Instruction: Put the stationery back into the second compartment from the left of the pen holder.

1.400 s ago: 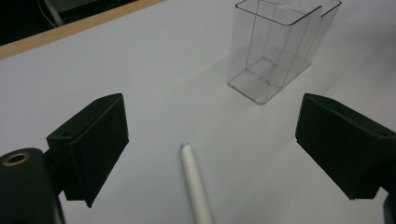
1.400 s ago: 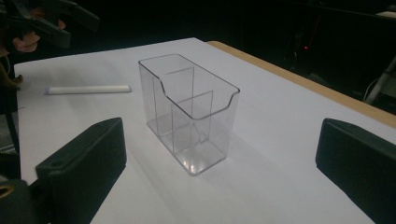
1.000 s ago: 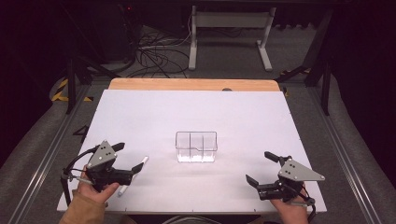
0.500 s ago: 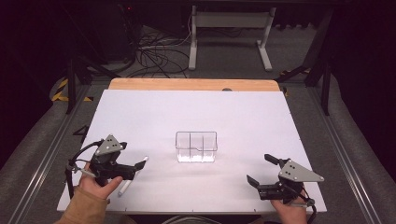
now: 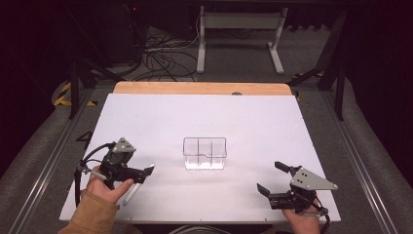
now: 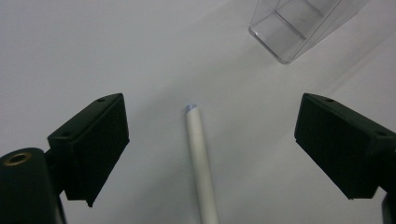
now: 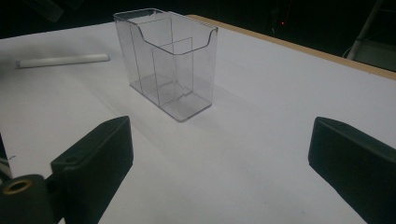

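High view. The left claw [image 5: 139, 173] hovered low over the near-left part of the white counter [image 5: 253, 122], its jaws spread, directly above a white pen [image 5: 130, 192] that lay flat on the surface. A clear organizer [image 5: 205, 153] with upright dividers stood near the counter's middle, well apart from both claws. The right claw [image 5: 271, 178] rested at the near-right corner, jaws spread wide with nothing between them; they had just been closing slightly.

Left gripper view. The pen [image 6: 200, 161] lay lengthwise between the two black jaws, touching neither, its capped tip pointing away from the camera. A corner of the organizer [image 6: 292, 28] appeared at upper right, beyond the pen's tip.

Right gripper view. The organizer [image 7: 168, 60] stood upright ahead of the spread jaws, its compartments empty. The pen [image 7: 63, 60] lay on the counter to the organizer's left, apart from it.

Risk, as judged. The pen was round, slim and close in colour to the counter. If the jaws closed while too high or off-centre, one pad would likely meet the barrel first and roll it sideways out of the gap. A pinch near one end could let the pen tilt and droop, so that it struck the organizer's rim or a divider and tipped the light container.
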